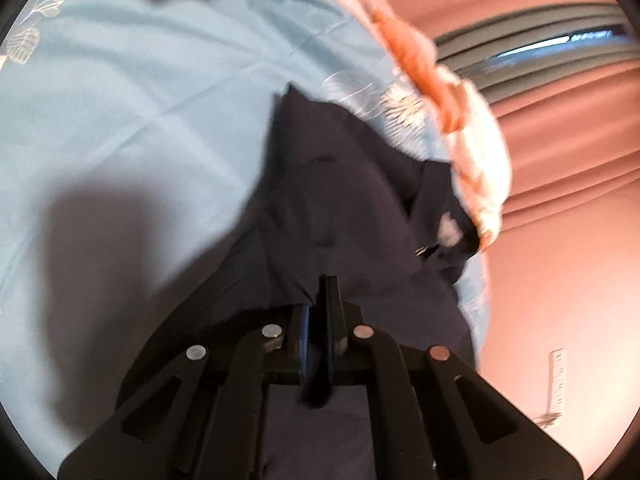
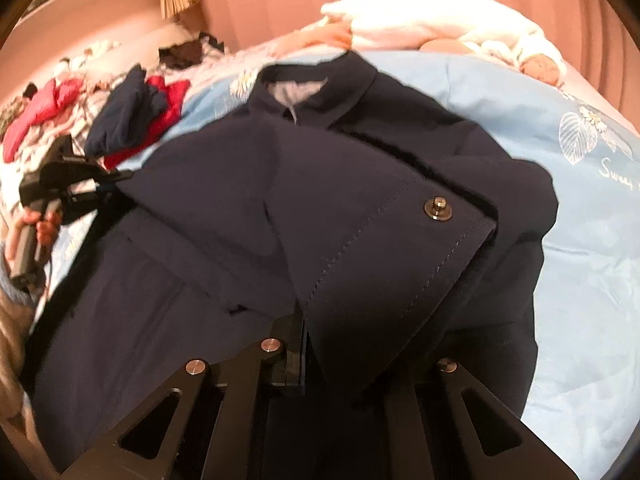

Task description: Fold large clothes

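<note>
Holding the dark navy jacket [image 2: 320,208] over the light blue bedsheet with leaf print [image 2: 580,220], I see my left gripper [image 1: 322,292] pinched closed on its fabric. My right gripper [image 2: 308,344] is also closed on a cuff flap with a brass snap button [image 2: 439,204]. On the sheet I read only "Swee".

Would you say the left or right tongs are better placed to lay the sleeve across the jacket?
Probably the right tongs: they grip the sleeve cuff above the navy jacket. The left tongs pinch its far edge.
</note>
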Demonstrator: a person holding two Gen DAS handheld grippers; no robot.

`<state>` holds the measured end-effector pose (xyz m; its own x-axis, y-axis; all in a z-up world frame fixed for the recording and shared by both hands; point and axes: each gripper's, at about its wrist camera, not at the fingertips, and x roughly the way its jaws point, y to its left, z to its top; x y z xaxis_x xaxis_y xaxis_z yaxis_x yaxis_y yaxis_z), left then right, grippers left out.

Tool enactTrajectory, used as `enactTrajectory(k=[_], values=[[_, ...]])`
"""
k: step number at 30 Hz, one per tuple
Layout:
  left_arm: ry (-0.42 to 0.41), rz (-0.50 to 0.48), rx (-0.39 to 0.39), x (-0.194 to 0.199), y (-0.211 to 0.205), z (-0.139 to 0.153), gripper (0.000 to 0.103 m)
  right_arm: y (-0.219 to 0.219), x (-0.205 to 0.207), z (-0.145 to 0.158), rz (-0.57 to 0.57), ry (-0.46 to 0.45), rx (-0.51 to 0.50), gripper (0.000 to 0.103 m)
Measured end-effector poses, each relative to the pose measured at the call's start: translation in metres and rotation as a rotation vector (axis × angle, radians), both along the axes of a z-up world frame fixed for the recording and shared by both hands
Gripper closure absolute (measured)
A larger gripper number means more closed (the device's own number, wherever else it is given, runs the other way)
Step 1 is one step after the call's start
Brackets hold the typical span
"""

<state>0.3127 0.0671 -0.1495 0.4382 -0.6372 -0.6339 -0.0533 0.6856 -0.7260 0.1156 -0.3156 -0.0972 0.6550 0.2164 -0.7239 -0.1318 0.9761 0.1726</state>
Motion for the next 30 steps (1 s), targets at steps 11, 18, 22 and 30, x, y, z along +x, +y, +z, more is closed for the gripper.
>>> enactTrajectory(k=[11, 18, 22, 30], values=[[0.021, -0.147, 0.214, -0.027, 0.020, 0.003, 0.100, -0.003, -0.019, 0.002, 0.022, 0.126, 0.011, 0.082], [-0.119, -0.214, 0.300, -0.021, 0.004, 0.043, 0.094, -0.040, -0.047, 0.020, -0.056, 0.041, 0.237, 0.043], [-0.184, -0.266, 0.343, 0.014, -0.043, 0.044, 0.089, -0.074, -0.041, 0.017, -0.172, -0.013, 0.502, 0.043], [-0.156, -0.306, 0.451, 0.064, -0.100, 0.005, 0.089, -0.096, 0.006, -0.003, -0.335, -0.011, 0.692, 0.085]])
